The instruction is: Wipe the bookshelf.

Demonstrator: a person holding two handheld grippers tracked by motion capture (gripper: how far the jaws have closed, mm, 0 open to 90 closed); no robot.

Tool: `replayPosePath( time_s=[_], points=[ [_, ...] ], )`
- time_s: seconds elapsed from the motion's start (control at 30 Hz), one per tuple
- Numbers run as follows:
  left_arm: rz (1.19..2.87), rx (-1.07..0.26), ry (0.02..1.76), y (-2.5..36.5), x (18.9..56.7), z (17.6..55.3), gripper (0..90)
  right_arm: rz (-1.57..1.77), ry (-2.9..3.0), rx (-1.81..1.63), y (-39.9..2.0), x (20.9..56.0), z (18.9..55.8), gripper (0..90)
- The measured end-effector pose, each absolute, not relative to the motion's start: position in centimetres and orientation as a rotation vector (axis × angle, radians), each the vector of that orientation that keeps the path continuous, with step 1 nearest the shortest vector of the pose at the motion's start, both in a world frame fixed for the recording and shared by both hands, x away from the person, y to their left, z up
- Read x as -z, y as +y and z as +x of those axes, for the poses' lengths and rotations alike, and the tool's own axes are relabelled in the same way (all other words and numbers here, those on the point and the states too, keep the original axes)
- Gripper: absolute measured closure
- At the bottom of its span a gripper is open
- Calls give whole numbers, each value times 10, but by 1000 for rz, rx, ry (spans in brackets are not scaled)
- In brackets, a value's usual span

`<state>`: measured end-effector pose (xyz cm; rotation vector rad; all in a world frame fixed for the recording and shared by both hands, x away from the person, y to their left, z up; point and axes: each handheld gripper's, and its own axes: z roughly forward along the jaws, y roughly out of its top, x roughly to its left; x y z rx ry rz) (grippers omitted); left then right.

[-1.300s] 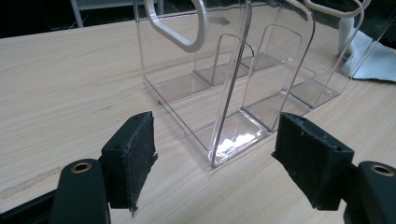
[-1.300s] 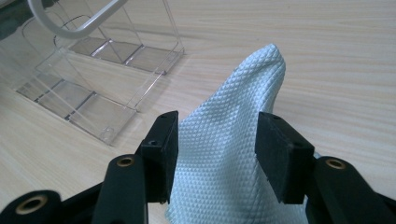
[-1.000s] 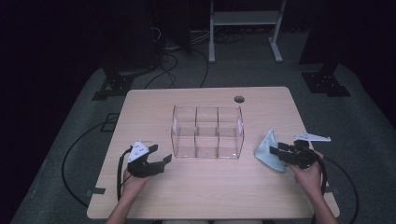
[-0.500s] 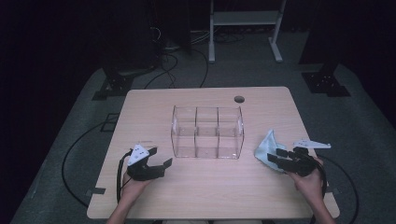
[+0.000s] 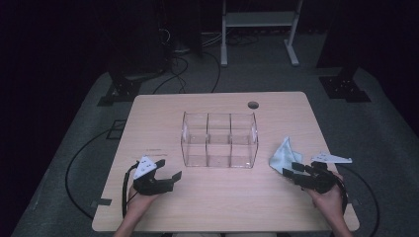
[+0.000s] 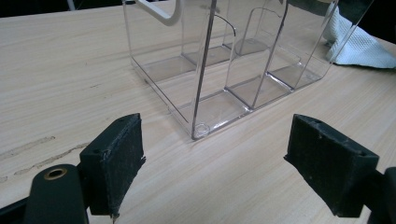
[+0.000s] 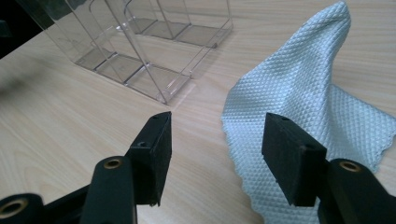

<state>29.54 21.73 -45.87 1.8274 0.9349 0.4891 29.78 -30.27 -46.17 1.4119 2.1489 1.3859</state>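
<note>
Since a second ago the right gripper (image 5: 291,170) has drawn back toward the person and off the light blue cloth (image 5: 282,153), whose peaked fold was up against its jaws then; the cloth now lies just ahead of the jaw tips, free on the table (image 5: 222,207). Its jaws have just been opening and stand spread, with bare wood between them in the right gripper view and only the cloth's (image 7: 308,93) near edge running under the gap beside one pad, not pinched. The left gripper (image 5: 170,170) has kept its place near the table's front edge; its jaws too have just been opening and are spread wide, nothing between them. Ahead of the left gripper, a little apart, stands the clear plastic organizer (image 5: 220,140), upright, its near corner (image 6: 201,130) facing the gap between the jaws in the left gripper view. From the right gripper the organizer (image 7: 154,70) lies ahead and to the side away from the cloth. The cloth rests just beside the organizer's end wall, its fold standing up in a soft peak; whether it touches the wall cannot be told.
</note>
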Motion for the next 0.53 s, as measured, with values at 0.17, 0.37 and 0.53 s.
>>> replayPosePath(
  time_s=[0.17,0.37,0.53],
  points=[
    [1817,-482,937,217,460,294,165,1401,2157,-1394,-302,462,293,413],
    [1815,-481,946,216,461,294,153,1405,2159,-1415,-303,465,285,404],
    [1812,-481,950,216,464,294,147,1411,2149,-1428,-303,470,279,398]
  ],
)
